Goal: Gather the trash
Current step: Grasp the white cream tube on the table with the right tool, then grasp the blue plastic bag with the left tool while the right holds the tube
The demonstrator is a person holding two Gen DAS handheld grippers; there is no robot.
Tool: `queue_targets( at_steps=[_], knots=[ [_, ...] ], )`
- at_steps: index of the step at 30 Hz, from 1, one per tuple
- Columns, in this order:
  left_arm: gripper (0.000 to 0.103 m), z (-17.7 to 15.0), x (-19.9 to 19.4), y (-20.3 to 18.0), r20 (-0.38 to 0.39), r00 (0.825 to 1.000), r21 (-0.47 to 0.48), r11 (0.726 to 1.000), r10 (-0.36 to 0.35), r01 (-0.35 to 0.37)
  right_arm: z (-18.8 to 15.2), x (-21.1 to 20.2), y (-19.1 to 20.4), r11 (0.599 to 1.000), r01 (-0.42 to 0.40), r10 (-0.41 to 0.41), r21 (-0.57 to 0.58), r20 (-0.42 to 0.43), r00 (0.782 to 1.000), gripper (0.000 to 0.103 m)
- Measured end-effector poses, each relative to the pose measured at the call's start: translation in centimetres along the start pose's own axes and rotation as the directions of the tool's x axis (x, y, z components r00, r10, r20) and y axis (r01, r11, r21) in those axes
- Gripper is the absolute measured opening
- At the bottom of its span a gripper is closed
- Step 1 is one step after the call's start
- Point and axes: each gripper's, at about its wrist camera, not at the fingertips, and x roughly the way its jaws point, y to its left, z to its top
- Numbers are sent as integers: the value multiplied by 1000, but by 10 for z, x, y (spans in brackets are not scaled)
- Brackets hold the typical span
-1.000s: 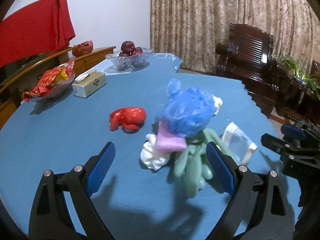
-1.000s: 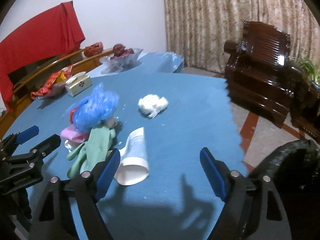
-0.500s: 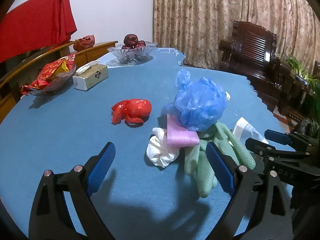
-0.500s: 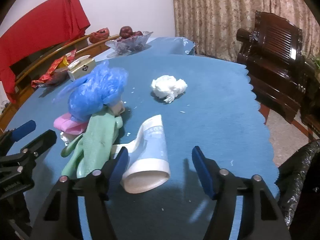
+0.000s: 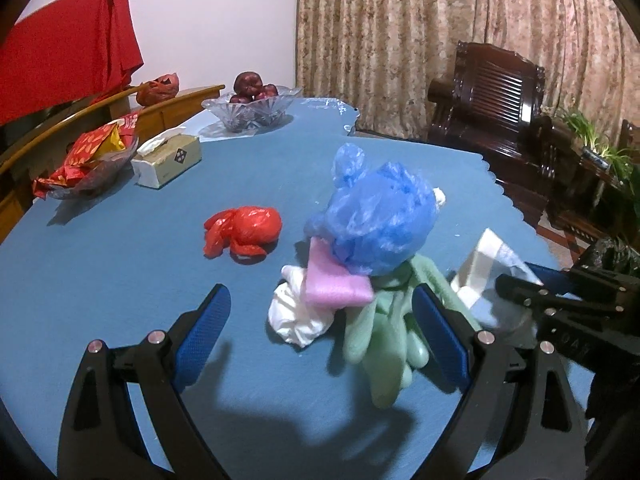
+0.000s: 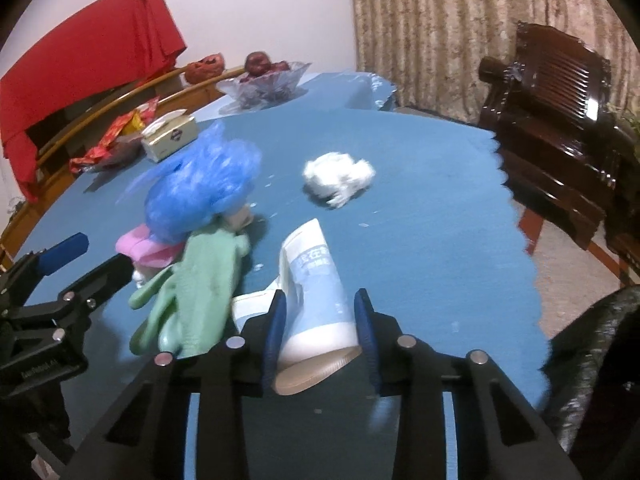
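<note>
Low over the table, right hand-held gripper pinches the paper cup.

Dim indoor light, soft shadows beneath, fisheye-bent dark corners, slight motion blur.

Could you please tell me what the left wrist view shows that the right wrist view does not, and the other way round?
Only the left wrist view shows the crumpled red bag and the white plastic wad under the pink sponge, framed by the open left tongs. Only the right wrist view shows the white tissue ball and the right tongs closed on the paper cup. Both show the blue bag, green glove, tissue box and fruit bowl.
</note>
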Motion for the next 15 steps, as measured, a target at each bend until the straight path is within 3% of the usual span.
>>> queue_targets(
  at_steps=[6, 15],
  knots=[
    [89, 9, 3, -11, 14, 1000, 7, 1000, -18, 18, 7, -8, -24, 997, 60, -61, 40, 29, 998, 34],
    [86, 36, 14, -17, 57, 998, -8, 1000, -22, 23, 24, -10, -37, 995, 84, -88, 57, 68, 994, 34]
  ],
)
